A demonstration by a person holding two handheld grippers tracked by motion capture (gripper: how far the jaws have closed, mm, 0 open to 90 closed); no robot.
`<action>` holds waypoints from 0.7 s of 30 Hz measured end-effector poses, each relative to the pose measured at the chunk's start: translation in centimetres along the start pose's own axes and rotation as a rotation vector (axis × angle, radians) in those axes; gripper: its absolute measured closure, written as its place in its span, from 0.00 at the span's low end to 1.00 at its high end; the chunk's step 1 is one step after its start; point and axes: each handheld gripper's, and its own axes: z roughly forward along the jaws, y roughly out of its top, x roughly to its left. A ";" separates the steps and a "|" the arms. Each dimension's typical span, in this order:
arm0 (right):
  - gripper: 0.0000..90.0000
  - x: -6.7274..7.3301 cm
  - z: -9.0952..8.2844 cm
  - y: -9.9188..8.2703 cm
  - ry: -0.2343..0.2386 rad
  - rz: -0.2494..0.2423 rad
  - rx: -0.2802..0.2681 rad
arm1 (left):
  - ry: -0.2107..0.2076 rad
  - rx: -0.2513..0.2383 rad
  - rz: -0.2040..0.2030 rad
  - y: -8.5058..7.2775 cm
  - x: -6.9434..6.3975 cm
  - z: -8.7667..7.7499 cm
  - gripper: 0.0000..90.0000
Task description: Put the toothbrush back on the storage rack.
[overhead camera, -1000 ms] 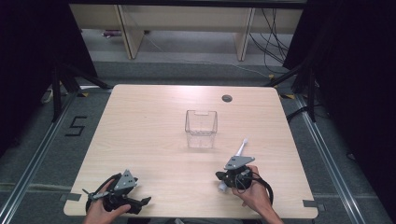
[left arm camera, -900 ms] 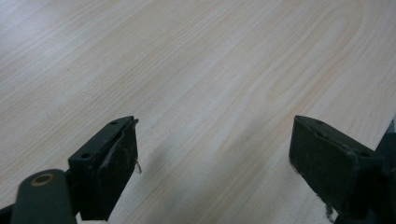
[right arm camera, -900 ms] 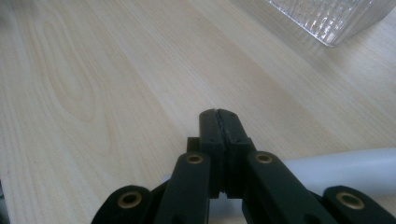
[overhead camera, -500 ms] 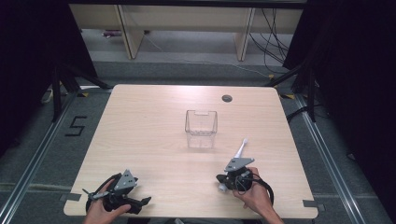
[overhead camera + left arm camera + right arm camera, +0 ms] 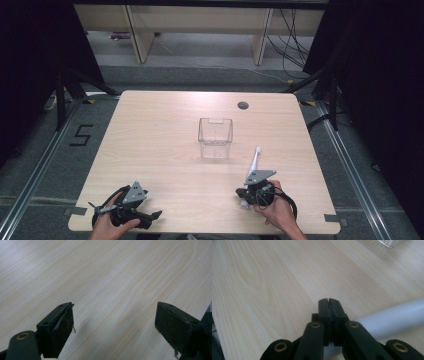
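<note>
One white tube (image 5: pixel 252 166) lies right under the right gripper (image 5: pixel 329 301), long axis running fwd toward the clear box (image 5: pixel 215 137). Jaws look clenched, prob not on it. Left gripper (image 5: pixel 113 322) hangs released, well apart.

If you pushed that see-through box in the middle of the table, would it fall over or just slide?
The clear box would probably slide. It stands upright on a flat bottom, looks about as wide as it is tall, and the wooden table looks smooth. It seems empty with thin walls, so it is likely light and would move easily. A push high up by the rim might still tip it.
</note>
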 end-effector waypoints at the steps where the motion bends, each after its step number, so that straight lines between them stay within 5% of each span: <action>1: 0.99 -0.1 0.1 -0.1 -0.003 -0.011 -0.015 | 0.000 -0.003 -0.001 0.0 0.0 0.0 0.17; 3: 0.99 -0.1 -0.1 -0.3 -0.022 0.019 -0.012 | 0.001 -0.004 0.000 0.0 0.0 0.0 0.17; 21: 0.99 -0.9 -0.9 -1.4 -0.012 0.025 0.009 | 0.001 -0.011 -0.008 0.1 -0.1 0.0 0.17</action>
